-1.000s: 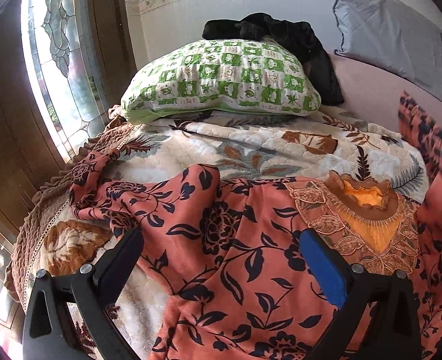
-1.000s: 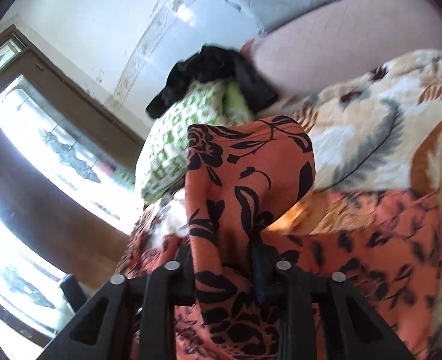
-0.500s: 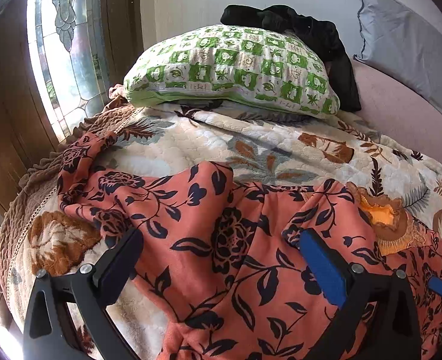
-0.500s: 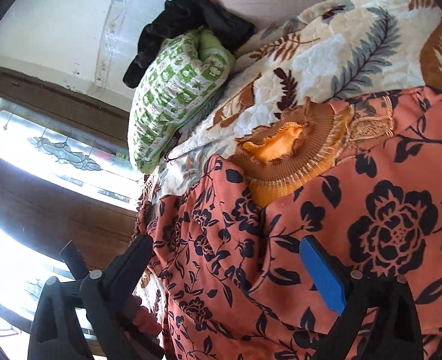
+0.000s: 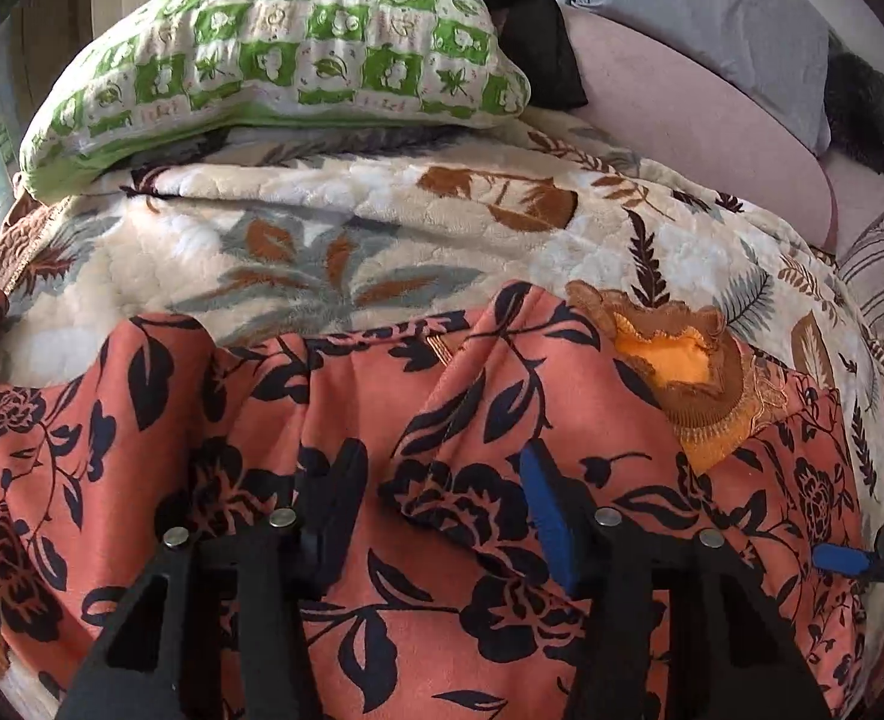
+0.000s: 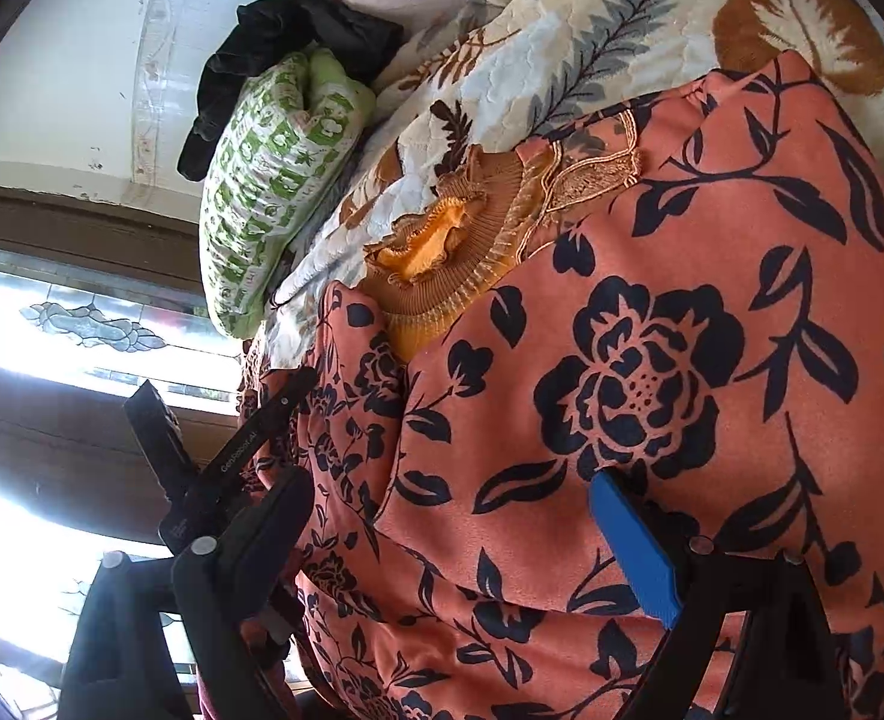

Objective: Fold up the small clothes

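Left wrist view: your left claw (image 5: 442,501) sits low over the orange floral garment (image 5: 382,570), which lies spread on the leaf-patterned bedspread (image 5: 382,228) of the bed. Its jaws have just been closing; a raised fold of the fabric stands between them, but whether the pads already press on it cannot be told. The garment's ribbed brown-and-yellow neckline (image 5: 676,372) lies to the right, towards the far edge of the cloth. Beyond it rest a green-checked pillow (image 5: 286,54), a black garment (image 5: 526,18) behind that pillow, and a grey pillow (image 5: 730,18).

Right wrist view: your right claw (image 6: 448,540) stands wide open just above the same garment (image 6: 652,360), its blue pad (image 6: 634,546) close to the cloth, with nothing gripped. The left claw's black body (image 6: 226,462) shows at the garment's left edge.
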